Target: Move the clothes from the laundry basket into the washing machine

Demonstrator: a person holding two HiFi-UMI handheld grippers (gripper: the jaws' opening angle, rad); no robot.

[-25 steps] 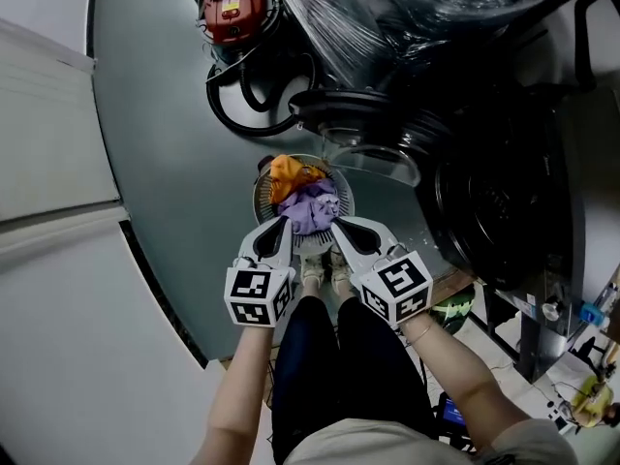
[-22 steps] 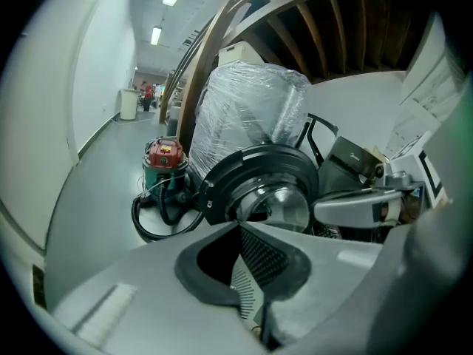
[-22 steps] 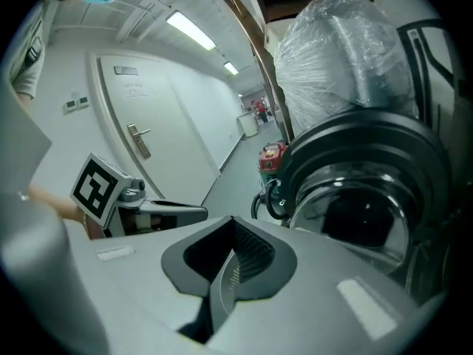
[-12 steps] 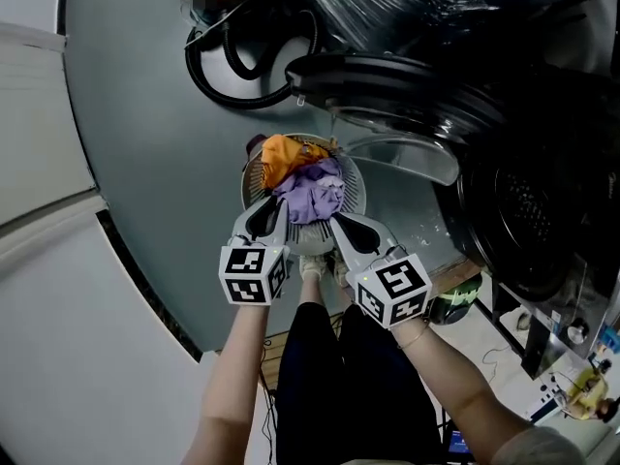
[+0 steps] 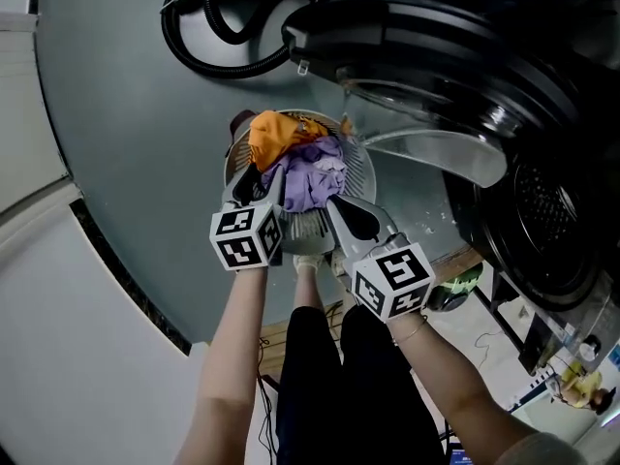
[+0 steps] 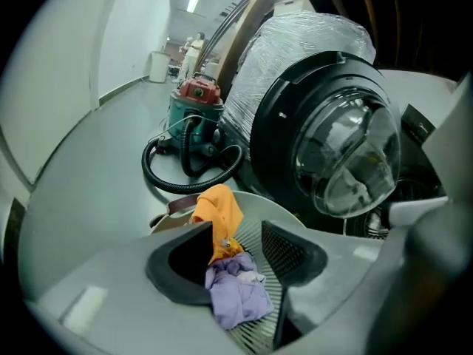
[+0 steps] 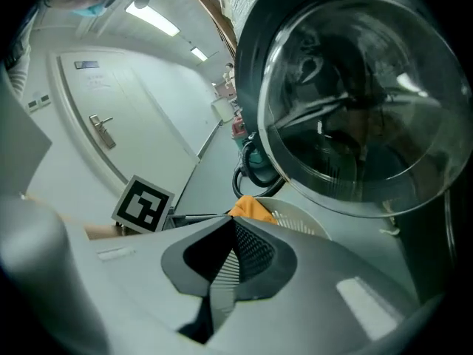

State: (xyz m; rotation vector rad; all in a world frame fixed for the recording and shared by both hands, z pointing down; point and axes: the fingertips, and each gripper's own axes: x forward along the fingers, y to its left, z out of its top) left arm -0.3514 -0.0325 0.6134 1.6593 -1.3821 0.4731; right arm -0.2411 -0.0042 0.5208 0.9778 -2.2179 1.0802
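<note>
Our left tongs [image 6: 238, 237] are open, their two jaws set to either side of a purple garment [image 6: 236, 294], which sits between them but is not yet pinched. Our right tongs [image 7: 230, 228] are closed on nothing; through the thin slit between their jaws we see only the slats of the laundry basket [image 7: 299, 224]. They hang just beside the basket's near edge, on the side facing the washing machine [image 5: 552, 221].

In the basket, the purple garment lies on top. An orange one [image 6: 218, 213] is heaped just behind it and droops over the far rim. We cannot tell whether anything lies beneath them.

The washer stands just beside the basket on our right. Its glass door [image 6: 347, 154] is swung open above the basket's far edge. The drum is dark, and we can make out no clothing in it.

We judge the job to be at its start. The door is ready and the first grab is being lined up. Both visible garments must be lifted out of the basket and carried across into the drum.

Beyond the basket, a vacuum cleaner [image 6: 198, 98] with a coiled hose sits on the floor [image 5: 145, 143].
</note>
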